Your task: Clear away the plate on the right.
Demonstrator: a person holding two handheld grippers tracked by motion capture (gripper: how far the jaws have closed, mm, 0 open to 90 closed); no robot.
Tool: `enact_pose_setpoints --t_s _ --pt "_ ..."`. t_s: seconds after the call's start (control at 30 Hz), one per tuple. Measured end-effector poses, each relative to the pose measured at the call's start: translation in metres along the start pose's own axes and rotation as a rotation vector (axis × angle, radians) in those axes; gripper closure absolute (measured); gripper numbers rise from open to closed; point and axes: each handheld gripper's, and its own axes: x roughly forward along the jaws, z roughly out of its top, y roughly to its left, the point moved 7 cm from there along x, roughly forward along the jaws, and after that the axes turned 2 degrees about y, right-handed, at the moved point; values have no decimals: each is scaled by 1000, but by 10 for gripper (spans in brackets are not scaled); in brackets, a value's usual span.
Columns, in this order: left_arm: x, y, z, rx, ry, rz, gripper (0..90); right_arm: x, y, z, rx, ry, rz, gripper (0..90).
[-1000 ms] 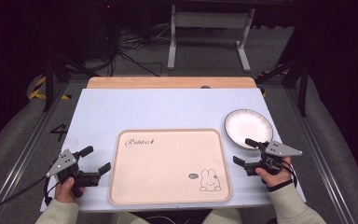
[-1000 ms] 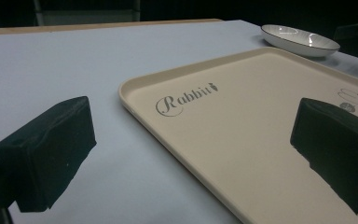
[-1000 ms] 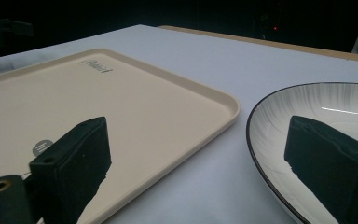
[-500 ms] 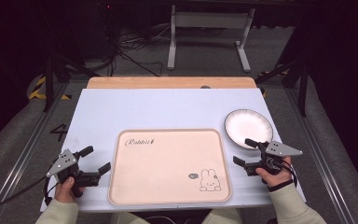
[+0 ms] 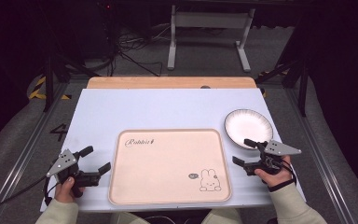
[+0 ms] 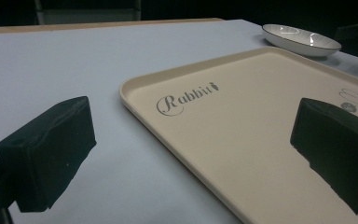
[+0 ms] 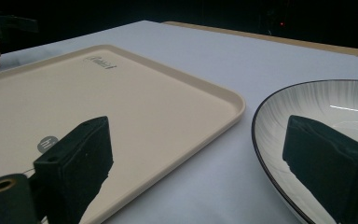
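I see a cream tray (image 5: 170,168) with a "Rabbit" script and bunny drawing lying mid-table, a white dark-rimmed plate (image 5: 248,127) just beside its far right corner. My left gripper (image 5: 94,159) and right gripper (image 5: 243,151) flank the tray — both gape wide, holding nothing.

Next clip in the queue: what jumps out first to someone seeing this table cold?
The big cream tray lies empty at the near middle of the table, marked only with its printed word and a small rabbit drawing. A white plate with a dark rim sits just off its far right corner, apart from it. On either side, the left gripper and right gripper are held open, empty, flanking the tray.
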Motion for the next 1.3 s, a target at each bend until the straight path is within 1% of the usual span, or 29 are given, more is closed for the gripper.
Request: enact_pose_setpoints --t_s 0.1,0.17,0.27,0.37,0.5,0.6,0.63,0.73,0.8,0.87,1.03,1.3 --pt "0 0 0 0 2 -5 3 -1 -1 1 12 -7 2 76" --pt "0 0 0 -3 4 -4 4 -1 -2 2 38 -16 9 76" --pt "1 0 0 -5 1 -1 4 -2 -4 5 36 -16 4 75" --pt "1 0 0 -5 3 0 4 -5 -5 8 44 -19 -2 76" --pt "1 0 0 -3 4 1 4 -9 -9 13 61 -25 2 77" --pt "1 0 0 -3 4 1 4 -12 -10 16 62 -30 -2 77" --pt "1 0 0 -9 3 2 4 -13 -10 18 60 -32 -1 77" --pt "1 0 0 -7 7 0 4 -15 -11 22 55 -38 -2 77" --pt "1 0 0 -6 8 0 4 -15 -12 22 55 -35 -3 77" --pt "1 0 0 -6 8 0 4 -17 -16 23 64 -26 -6 77" --pt "1 0 0 -9 4 2 4 -20 -18 27 54 -32 -17 77" --pt "1 0 0 -6 9 1 4 -25 -22 33 52 -35 -32 77"
